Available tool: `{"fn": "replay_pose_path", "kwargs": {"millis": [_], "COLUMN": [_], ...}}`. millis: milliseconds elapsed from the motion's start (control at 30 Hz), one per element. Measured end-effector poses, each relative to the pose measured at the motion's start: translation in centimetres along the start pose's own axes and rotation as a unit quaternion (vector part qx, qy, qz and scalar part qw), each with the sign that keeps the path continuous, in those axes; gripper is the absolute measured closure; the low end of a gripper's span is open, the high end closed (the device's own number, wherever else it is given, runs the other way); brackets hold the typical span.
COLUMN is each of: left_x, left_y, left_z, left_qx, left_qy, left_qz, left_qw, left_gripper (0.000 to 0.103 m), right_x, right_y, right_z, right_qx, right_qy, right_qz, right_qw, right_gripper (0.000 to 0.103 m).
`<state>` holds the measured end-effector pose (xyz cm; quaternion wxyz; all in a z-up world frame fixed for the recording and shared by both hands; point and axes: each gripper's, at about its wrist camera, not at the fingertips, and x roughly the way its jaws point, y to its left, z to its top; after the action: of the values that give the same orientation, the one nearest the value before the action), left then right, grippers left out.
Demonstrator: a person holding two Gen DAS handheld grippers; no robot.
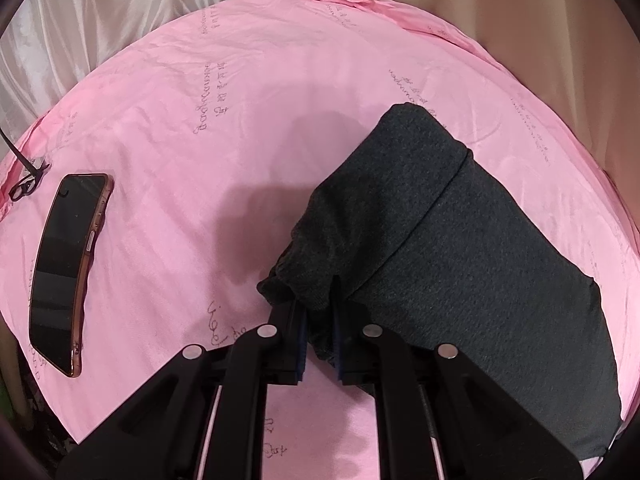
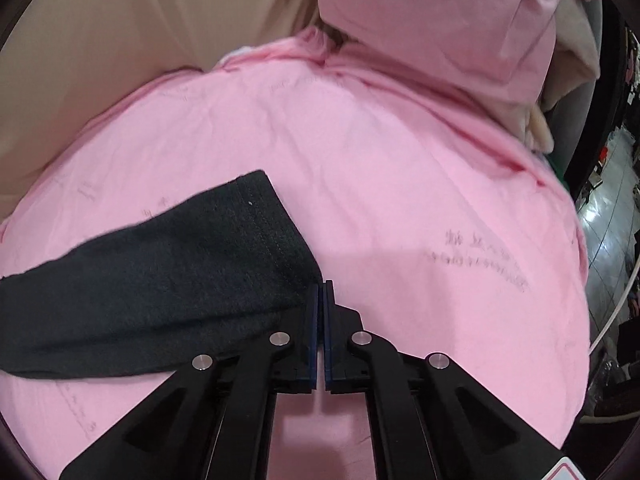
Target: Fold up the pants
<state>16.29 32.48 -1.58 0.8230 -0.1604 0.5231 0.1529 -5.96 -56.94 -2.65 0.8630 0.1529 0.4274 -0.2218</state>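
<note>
Pants [image 1: 460,240]: dark grey knit, lying on the pink bed sheet; in your left wrist view they run from 12 o'clock of the fingers out to 4 o'clock, with one layer already folded over another, its edge crossing the cloth on a slant
Pants in the right view [image 2: 160,280]: one flat end with a stitched hem band, stretching from the fingertips out to 9 o'clock
Left gripper [image 1: 320,320]: your fingers are clamped on a gathered, bunched edge of the pants, and a fold of grey cloth fills the gap between the blue pads
Right gripper [image 2: 322,292]: your fingers are pressed almost together, a thin slit between the pads; the hem corner touches the tip of the left-hand finger, but you cannot tell whether any cloth is pinched inside
Bed sheet [image 1: 240,80]: pink, lightly wrinkled, printed with faint lines of script; it carries everything
Phone [image 1: 68,272]: dark screen up, in a bronze-edged case, at 9 o'clock of your left gripper, well apart from the pants
Glasses [image 1: 26,184]: dark frames just beyond the top end of the phone, at the sheet's edge
Pillow [image 2: 440,20]: pink, at 1 o'clock in the right view, resting on the far end of the sheet
</note>
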Motion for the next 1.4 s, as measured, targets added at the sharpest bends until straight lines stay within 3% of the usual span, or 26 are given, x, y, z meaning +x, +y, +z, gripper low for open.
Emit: {"fn": "replay_pose_path", "kwargs": {"millis": [133,200,300,367,400,467,500,533,600,667,733,867,1000,1100,1167,1200,1267,1400], "left_x": [-0.9,-2.8,-6.9,-8.5,-9.5,-10.8,-10.9,-10.1,-8.9,-8.5,-8.6,-6.8,-2.4,-0.2,0.9,1.4,2.1,2.5], "left_y": [0.0,0.3,0.4,-0.4,-1.4,-2.7,-3.0,-3.0,-2.0,-2.4,-4.5,-9.8,-13.3,-14.0,-13.9,-13.8,-13.8,-13.9], "left_z": [-0.2,-0.8,-1.5,-1.5,-1.4,-1.1,-0.7,0.2,1.1,1.0,0.0,-2.1,-4.2,-4.9,-4.5,-4.2,-3.4,-2.4], "left_qx": [0.004,-0.005,-0.018,-0.015,-0.003,0.008,0.014,0.014,-0.012,-0.005,0.033,0.107,0.140,0.162,0.166,0.166,0.168,0.164], "left_qy": [-0.013,-0.044,-0.107,-0.135,-0.161,-0.212,-0.227,-0.212,-0.178,-0.162,-0.156,-0.108,-0.027,-0.033,-0.044,-0.047,-0.058,-0.068], "left_qz": [-0.003,-0.009,-0.019,0.005,0.034,0.108,0.135,0.151,0.137,0.101,0.051,-0.043,-0.112,-0.093,-0.070,-0.064,-0.054,-0.027], "left_qw": [0.9999,0.9990,0.9939,0.9907,0.9863,0.9712,0.9643,0.9655,0.9745,0.9817,0.9859,0.9874,0.9835,0.9819,0.9827,0.9829,0.9826,0.9838], "left_gripper": [0.092,0.091,0.088,0.087,0.087,0.088,0.083,0.073,0.074,0.076,0.075,0.073,0.073,0.073,0.073,0.073,0.073,0.071], "right_x": [-3.7,-5.6,-6.8,-6.8,-6.5,-5.3,-4.7,-4.3,-3.5,-3.2,-2.9,-2.3,-0.7,1.3,2.9,3.0,3.7,4.2], "right_y": [1.0,3.0,6.7,9.4,11.0,14.9,17.1,18.7,22.9,27.5,33.0,44.3,54.7,60.2,62.5,63.7,64.6,64.2], "right_z": [0.4,0.4,0.2,0.2,0.2,-0.2,-0.5,-0.9,-1.8,-2.6,-3.4,-4.5,-6.1,-6.1,-6.3,-6.4,-5.7,-3.6], "right_qx": [0.004,-0.019,-0.067,-0.086,-0.095,-0.125,-0.143,-0.153,-0.181,-0.214,-0.246,-0.299,-0.355,-0.374,-0.387,-0.398,-0.403,-0.354], "right_qy": [-0.055,-0.066,-0.069,-0.064,-0.061,-0.049,-0.042,-0.036,-0.022,-0.008,0.003,0.020,0.039,0.046,0.052,0.028,0.018,0.041], "right_qz": [-0.030,-0.006,0.011,0.041,0.059,0.083,0.093,0.105,0.140,0.169,0.205,0.269,0.288,0.275,0.267,0.252,0.232,0.252], "right_qw": [0.998,0.998,0.995,0.993,0.992,0.987,0.985,0.982,0.973,0.962,0.947,0.915,0.889,0.884,0.881,0.882,0.885,0.900], "right_gripper": [0.090,0.090,0.079,0.078,0.078,0.078,0.078,0.078,0.078,0.078,0.078,0.070,0.069,0.063,0.069,0.078,0.084,0.084]}}
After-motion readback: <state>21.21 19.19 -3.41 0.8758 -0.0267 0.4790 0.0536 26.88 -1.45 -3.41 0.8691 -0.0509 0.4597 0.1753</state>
